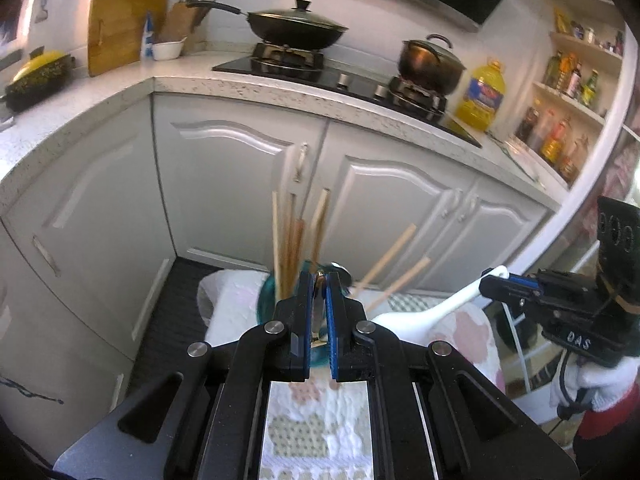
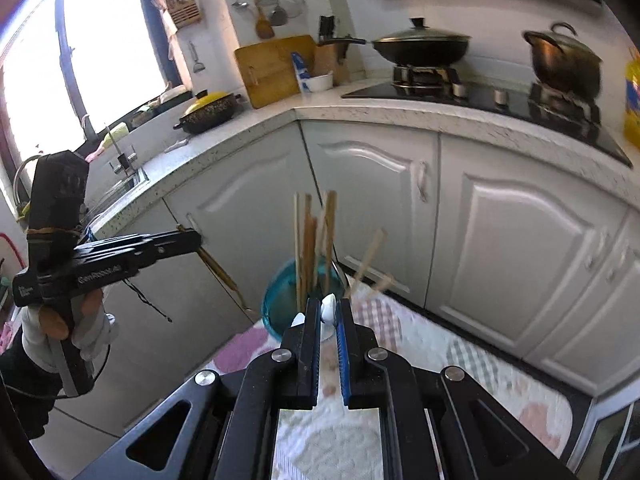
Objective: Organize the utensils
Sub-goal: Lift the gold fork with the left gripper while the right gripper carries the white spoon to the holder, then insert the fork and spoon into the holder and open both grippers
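We see a teal glass holder standing on a quilted cloth, with several wooden chopsticks upright in it and two more chopsticks leaning out to the right over the cloth. Our left gripper is clamped on a metal spoon right at the holder's rim, so its blue pads and black fingers hide most of the spoon and the holder's near wall. Our right gripper is closed on the handle end of a white ceramic spoon, whose bowl rests on the cloth just beside the leaning chopsticks; from the right wrist only the white tip shows between the pads. Behind stand grey cabinet doors and a speckled counter carrying a lidded wok, a steel pot, a yellow oil bottle and a cutting board. Motion blur smears the chopsticks and the pot, and we cannot tell how deep the metal spoon sits.
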Demonstrator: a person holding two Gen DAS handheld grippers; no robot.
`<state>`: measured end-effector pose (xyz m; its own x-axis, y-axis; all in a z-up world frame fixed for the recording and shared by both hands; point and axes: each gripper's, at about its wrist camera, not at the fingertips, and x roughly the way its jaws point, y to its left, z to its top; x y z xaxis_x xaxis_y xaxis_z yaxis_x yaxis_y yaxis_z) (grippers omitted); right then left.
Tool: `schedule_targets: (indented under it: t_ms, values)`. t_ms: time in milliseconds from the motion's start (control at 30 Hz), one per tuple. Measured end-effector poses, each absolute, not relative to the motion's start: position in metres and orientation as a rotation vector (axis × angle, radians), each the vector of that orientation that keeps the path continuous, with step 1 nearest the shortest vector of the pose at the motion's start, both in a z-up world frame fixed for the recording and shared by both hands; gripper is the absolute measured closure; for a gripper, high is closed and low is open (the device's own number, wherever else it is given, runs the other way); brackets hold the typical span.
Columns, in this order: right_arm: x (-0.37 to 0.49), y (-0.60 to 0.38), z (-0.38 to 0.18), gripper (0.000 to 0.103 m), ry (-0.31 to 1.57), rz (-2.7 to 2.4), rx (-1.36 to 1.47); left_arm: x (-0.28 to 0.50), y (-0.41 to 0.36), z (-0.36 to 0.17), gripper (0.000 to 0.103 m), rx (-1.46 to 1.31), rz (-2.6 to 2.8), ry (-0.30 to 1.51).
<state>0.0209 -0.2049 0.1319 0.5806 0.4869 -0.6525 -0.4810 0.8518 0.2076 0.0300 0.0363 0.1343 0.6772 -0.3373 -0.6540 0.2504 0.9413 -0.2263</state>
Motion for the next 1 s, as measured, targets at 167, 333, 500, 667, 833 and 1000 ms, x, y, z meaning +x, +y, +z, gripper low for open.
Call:
schedule_targets:
  t_ms: [167, 333, 500, 667, 833, 1000]
  values:
    - [0.051, -0.175, 0.121, 0.096, 0.798, 0.576, -0.058, 0.054, 0.032, 0.117, 0.098, -0.088, -0.284, 0.776]
    - [0.072, -0.157, 0.1, 0.096, 0.837, 0.621, -0.116, 0.071, 0.028, 0.096, 0.098, -0.072, -0.271, 0.824]
    - [0.08, -0.146, 0.088, 0.096, 0.855, 0.709, -0.179, 0.084, 0.026, 0.078, 0.098, -0.071, -0.258, 0.867]
    - [0.09, -0.129, 0.082, 0.096, 0.868, 0.748, -0.338, 0.092, 0.026, 0.066, 0.098, -0.092, -0.25, 0.902]
    - [0.093, -0.124, 0.085, 0.096, 0.861, 0.832, -0.375, 0.098, 0.024, 0.056, 0.098, -0.095, -0.247, 0.924]
    - [0.082, -0.113, 0.086, 0.096, 0.871, 0.946, -0.491, 0.105, 0.024, 0.048, 0.098, -0.107, -0.239, 0.943]
